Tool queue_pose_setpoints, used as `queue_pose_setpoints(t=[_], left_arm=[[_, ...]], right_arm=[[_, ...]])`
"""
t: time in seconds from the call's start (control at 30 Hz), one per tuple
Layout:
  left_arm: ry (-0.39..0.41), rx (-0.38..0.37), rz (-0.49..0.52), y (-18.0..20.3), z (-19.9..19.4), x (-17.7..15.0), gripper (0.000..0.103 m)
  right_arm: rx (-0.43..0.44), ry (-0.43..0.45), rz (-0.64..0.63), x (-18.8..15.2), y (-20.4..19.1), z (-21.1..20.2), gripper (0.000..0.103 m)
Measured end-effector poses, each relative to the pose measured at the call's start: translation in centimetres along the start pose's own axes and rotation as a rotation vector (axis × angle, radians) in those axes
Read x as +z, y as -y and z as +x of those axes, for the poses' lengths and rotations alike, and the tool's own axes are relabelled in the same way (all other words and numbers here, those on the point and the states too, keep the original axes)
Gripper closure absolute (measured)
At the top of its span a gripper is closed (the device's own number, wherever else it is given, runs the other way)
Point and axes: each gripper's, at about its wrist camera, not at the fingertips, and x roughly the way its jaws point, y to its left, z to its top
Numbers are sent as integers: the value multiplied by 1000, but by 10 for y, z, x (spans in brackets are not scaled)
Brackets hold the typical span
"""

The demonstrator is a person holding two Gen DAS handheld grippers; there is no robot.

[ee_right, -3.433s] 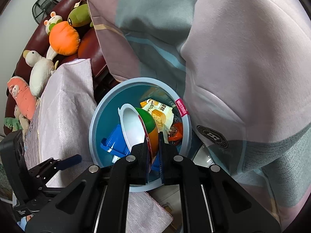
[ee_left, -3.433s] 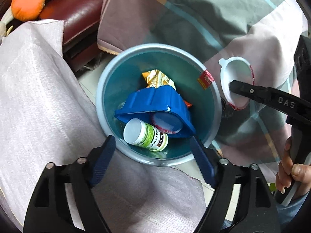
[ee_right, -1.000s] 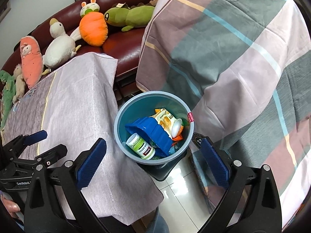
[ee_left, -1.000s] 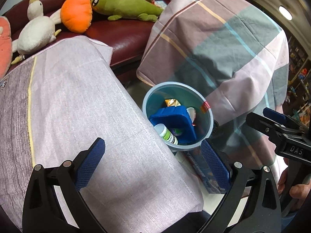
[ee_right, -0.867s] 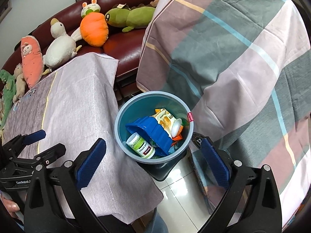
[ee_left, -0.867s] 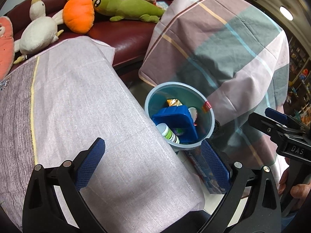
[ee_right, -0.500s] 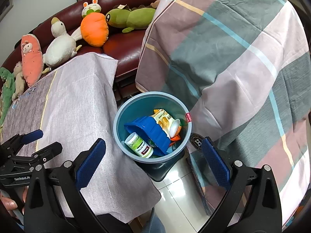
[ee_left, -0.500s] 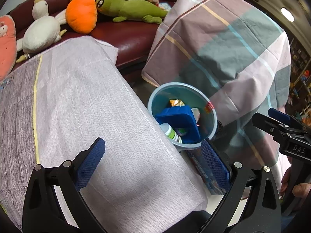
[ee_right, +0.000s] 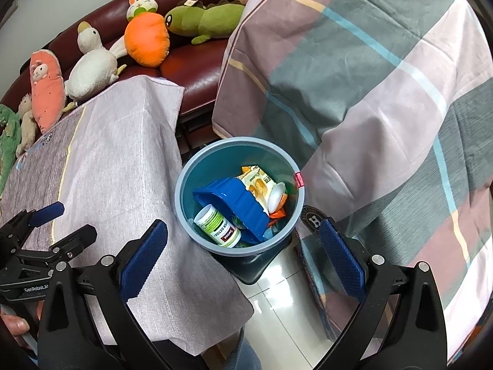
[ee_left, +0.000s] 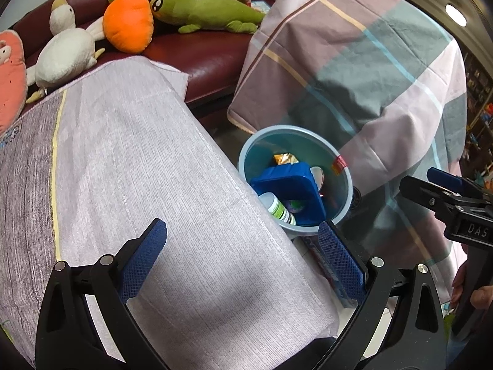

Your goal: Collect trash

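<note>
A blue trash bin [ee_right: 185, 199] stands on the floor between the cloth-covered table and a plaid-draped piece of furniture; it also shows in the left wrist view [ee_left: 346, 199]. Inside lie a blue plastic tray [ee_right: 237, 205], a white supplement bottle [ee_right: 217, 225], a yellow snack packet [ee_right: 258, 182] and a small white cup [ee_right: 275, 197]. My left gripper [ee_left: 243, 254] is open and empty above the table's near corner. My right gripper [ee_right: 243, 256] is open and empty above the bin's near side.
The table under a grey-lilac cloth [ee_left: 123, 169] fills the left. A dark red sofa [ee_right: 188, 61] at the back holds several plush toys [ee_right: 148, 40]. The plaid cloth [ee_right: 369, 92] fills the right. Pale floor tiles [ee_right: 277, 308] lie below the bin.
Both grippers have drifted slightly back and up from the bin; the view is a little wider. Both stay open and empty. The bin's contents have not moved.
</note>
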Motion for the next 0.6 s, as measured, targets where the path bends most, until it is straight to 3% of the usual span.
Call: queue_pose_setpoints(t=[0.6], left_arm=[[-47,7,-6,-6,24,-1,4]], right_arm=[[-10,-55,8,2,4,29,8]])
